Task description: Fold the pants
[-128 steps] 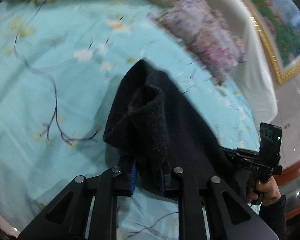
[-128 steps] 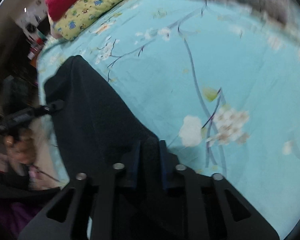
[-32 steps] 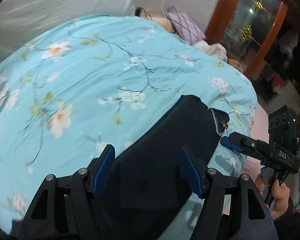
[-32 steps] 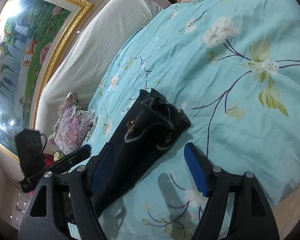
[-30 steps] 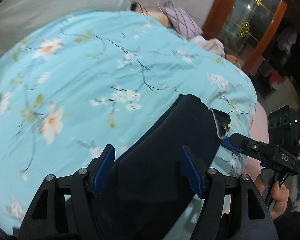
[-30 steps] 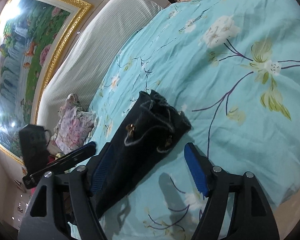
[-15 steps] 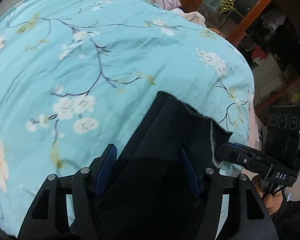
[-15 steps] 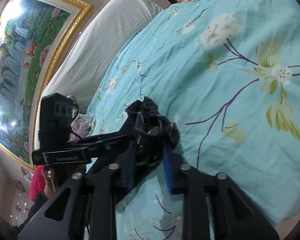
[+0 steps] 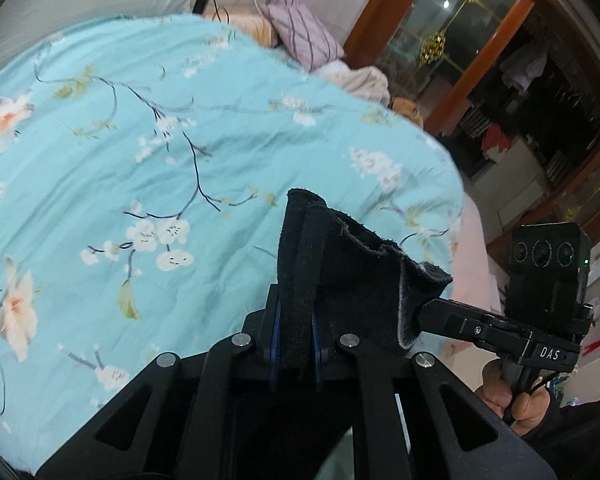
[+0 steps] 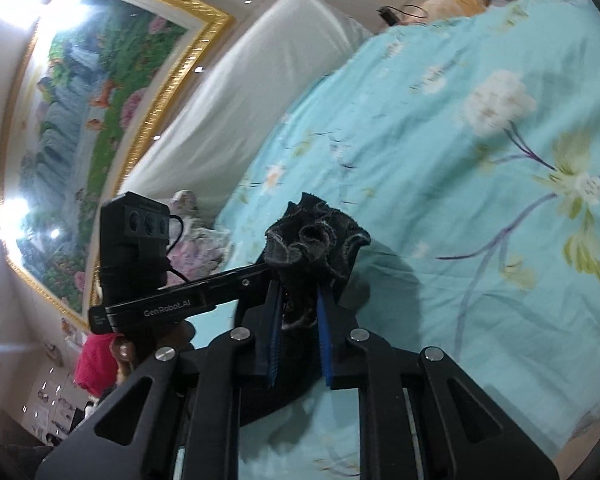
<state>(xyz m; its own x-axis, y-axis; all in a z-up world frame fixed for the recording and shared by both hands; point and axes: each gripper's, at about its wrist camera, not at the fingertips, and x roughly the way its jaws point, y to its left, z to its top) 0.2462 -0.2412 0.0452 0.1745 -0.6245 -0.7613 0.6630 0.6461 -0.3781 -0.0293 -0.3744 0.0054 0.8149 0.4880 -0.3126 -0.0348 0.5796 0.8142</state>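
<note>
Floral bedspread beneath bunched black pants, pinched by left gripper and right gripper.

Both the left tool and right tool have clamped the pants.

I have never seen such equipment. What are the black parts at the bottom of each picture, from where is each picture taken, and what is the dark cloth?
There is no robot here. A person holds one hand-held gripper in each hand, and each carries a wide-angle camera looking along its two fingers.

The left camera shows the left hand-held gripper closed on the black pants. To its right you see the right hand-held gripper and the person's right hand.

The right camera shows that right hand-held gripper from its own side, closed on bunched cloth of the same pants.

Below lies a turquoise flowered bedsheet. A framed painting hangs on the wall.
</note>
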